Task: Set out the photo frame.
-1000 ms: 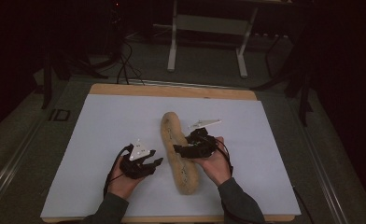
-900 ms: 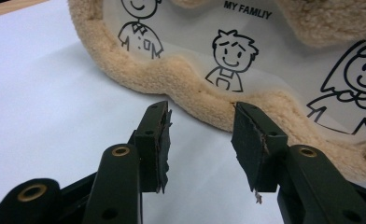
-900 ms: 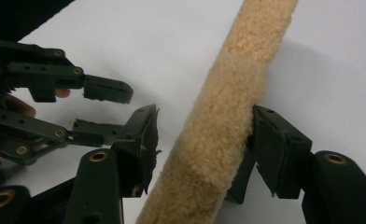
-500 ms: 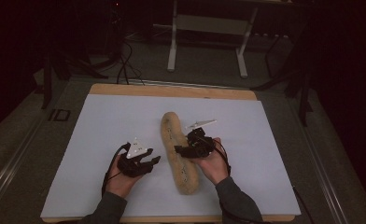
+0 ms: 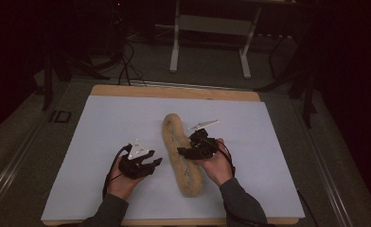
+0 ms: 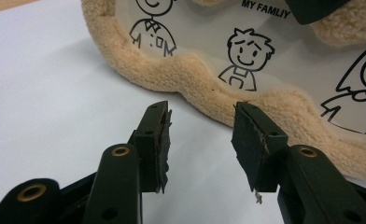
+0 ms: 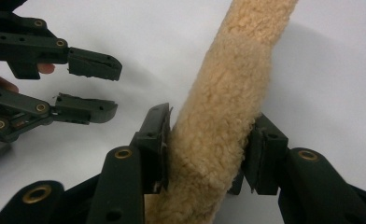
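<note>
here's the table [image 5: 103, 123], white sheet over a wooden top, and down its middle lies a long tan fleecy pad [image 5: 181, 153], running from the far centre back toward the near edge, a touch angled. it sits between the two hands.

right gripper [image 5: 188, 152] is on the pad's right flank, about halfway along, gripped in the right hand [image 5: 217, 163], grey plate tilted up above it. in the right gripper view the right gripper [image 7: 204, 142] has both jaws pressed into a fold of the fleece [image 7: 223, 116], one on each side, squeezing it between them. that's a firm clamp on the pad's edge, fleece bulging out above the jaws.

left gripper [image 5: 151, 164] sits just off the pad's left side, in the left hand [image 5: 122, 182], on the white sheet. in the left gripper view the left gripper [image 6: 200, 123] has its jaws spread wide, nothing between them, tips near the pad's fleecy rim [image 6: 190, 79] but not touching it. beyond that rim there's a pale printed panel [image 6: 284, 46] with line-drawn cartoon people and the words "my famliy". the right gripper view catches the left gripper [image 7: 95, 86] too, off to the left, jaws parted over bare sheet.

past the table's far edge, dim floor, cables and a pale metal stand [image 5: 212, 40].
</note>
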The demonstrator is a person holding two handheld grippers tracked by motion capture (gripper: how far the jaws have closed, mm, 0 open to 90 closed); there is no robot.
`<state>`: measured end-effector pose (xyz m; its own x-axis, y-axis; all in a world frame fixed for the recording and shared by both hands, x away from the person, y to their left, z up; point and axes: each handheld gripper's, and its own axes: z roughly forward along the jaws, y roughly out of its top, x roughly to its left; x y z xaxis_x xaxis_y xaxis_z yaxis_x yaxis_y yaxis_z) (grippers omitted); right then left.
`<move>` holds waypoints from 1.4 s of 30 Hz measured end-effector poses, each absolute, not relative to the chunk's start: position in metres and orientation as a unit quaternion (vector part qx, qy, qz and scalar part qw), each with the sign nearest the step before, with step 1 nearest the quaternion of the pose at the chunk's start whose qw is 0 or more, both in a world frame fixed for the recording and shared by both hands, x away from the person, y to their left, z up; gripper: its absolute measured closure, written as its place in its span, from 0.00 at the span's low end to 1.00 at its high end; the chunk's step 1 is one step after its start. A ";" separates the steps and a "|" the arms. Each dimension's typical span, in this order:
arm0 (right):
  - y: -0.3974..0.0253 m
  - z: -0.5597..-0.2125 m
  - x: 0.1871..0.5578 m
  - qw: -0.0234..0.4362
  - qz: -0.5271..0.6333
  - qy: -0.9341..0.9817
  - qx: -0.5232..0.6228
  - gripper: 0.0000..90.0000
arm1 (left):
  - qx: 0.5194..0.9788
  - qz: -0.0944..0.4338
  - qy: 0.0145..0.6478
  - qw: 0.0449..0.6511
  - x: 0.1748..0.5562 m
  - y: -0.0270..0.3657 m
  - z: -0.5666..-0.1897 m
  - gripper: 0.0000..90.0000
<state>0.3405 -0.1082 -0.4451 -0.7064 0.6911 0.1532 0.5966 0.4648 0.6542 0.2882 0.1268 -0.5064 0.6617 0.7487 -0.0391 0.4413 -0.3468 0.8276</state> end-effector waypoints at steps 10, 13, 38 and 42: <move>-0.109 -0.444 0.343 0.061 0.349 0.862 0.363 0.64 | 0.800 0.175 0.374 0.435 0.290 0.129 -0.506 0.63; -0.110 -0.444 0.344 0.058 0.349 0.864 0.359 0.64 | 0.800 0.175 0.374 0.435 0.290 0.130 -0.506 0.63; -0.112 -0.443 0.351 0.039 0.349 0.886 0.303 0.64 | 0.796 0.175 0.380 0.437 0.291 0.133 -0.506 0.63; -0.109 -0.443 0.350 0.039 0.348 0.891 0.289 0.65 | 0.796 0.175 0.380 0.438 0.291 0.133 -0.506 0.63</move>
